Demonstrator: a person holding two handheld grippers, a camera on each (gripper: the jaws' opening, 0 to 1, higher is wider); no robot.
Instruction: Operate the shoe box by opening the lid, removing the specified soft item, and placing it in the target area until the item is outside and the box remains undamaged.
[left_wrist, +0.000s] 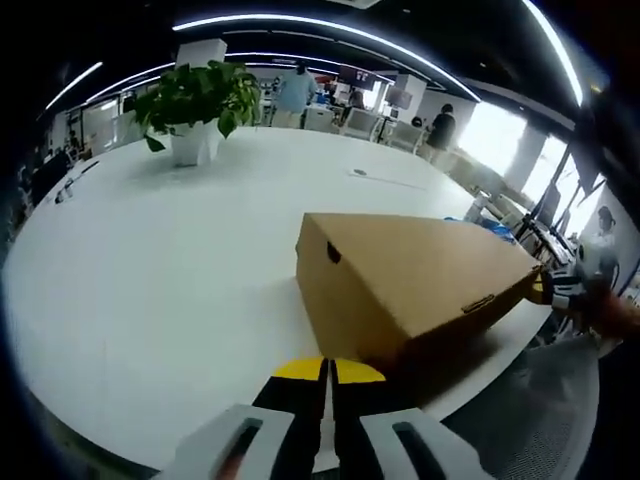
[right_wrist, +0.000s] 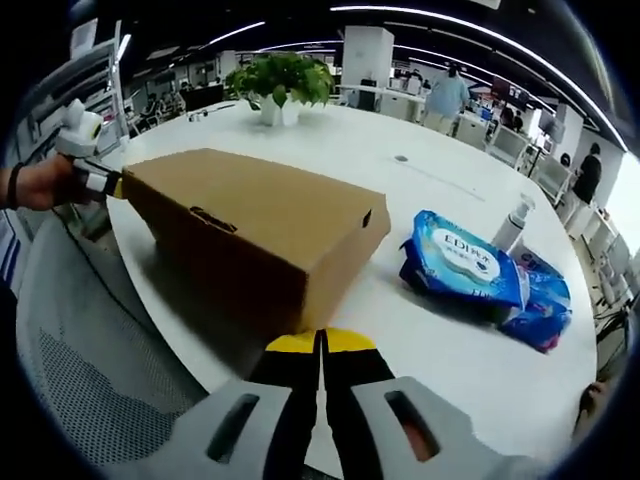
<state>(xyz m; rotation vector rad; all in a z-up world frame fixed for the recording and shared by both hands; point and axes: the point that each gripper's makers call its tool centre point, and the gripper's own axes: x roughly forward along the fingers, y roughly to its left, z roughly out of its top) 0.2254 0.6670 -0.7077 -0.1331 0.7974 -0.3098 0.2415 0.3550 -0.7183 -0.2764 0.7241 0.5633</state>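
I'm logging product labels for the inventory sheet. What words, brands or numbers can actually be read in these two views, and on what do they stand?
"EDI": large letters on the white oval label of the blue wipes pack; the letters after them are cut off by glare.
Smaller print on the wipes pack: too small to read.
Spray bottle: no readable label.
Cardboard shoe box: no print visible in either view.
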